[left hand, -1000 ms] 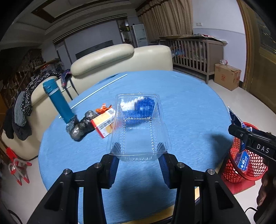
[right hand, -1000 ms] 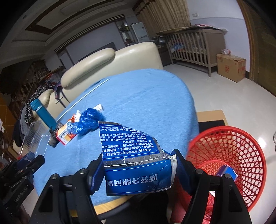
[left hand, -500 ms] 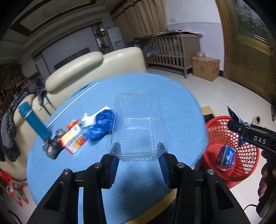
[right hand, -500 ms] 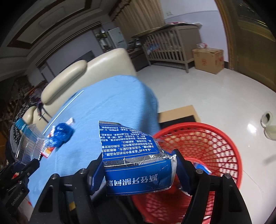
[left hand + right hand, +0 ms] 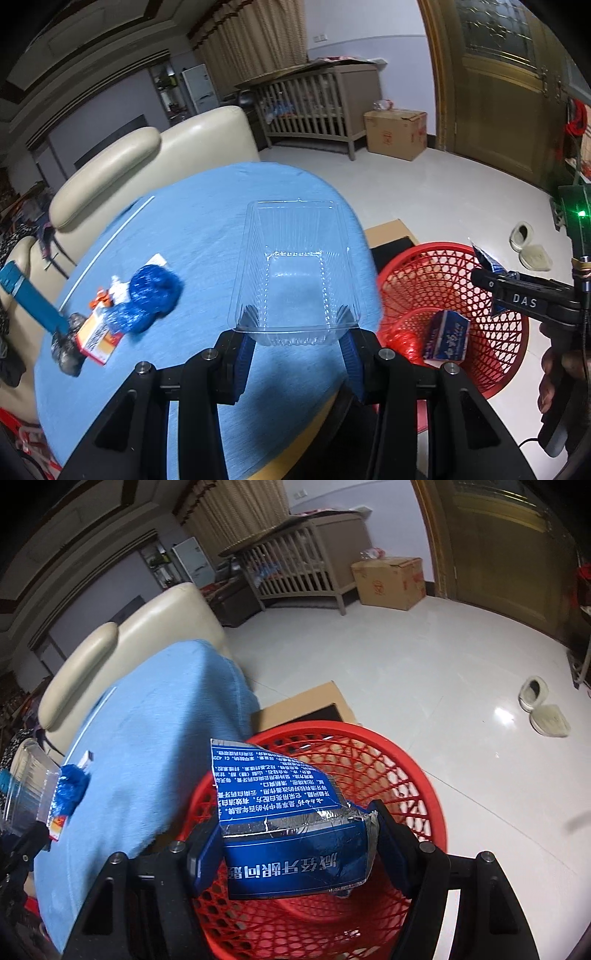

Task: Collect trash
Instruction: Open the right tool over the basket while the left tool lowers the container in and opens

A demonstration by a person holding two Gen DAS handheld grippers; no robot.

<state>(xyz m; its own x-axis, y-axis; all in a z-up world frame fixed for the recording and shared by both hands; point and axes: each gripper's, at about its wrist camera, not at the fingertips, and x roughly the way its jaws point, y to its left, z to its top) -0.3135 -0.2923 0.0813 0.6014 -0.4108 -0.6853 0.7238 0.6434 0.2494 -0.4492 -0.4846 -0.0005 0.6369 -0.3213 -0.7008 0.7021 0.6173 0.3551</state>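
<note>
Right gripper (image 5: 295, 843) is clamped on a torn blue foil-lined carton (image 5: 291, 823) with white Chinese print, hanging over the red mesh plastic basket (image 5: 413, 775); its lower edge hides the basket floor. Left gripper (image 5: 295, 338) pinches a clear ribbed plastic tray (image 5: 295, 266) above the blue-clothed round table (image 5: 207, 221). The right tool reads "DAS"; a small blue box (image 5: 445, 336) lies in the basket, its label blurred

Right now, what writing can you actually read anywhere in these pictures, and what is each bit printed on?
"DAS": white letters on the side of the right gripper.
Blue carton held in the right jaws: large white Chinese characters, upside down to the camera, plus lines of small print too fine to read.
Small blue box in the red basket: print blurred.
Orange box on the table: print blurred.
</note>
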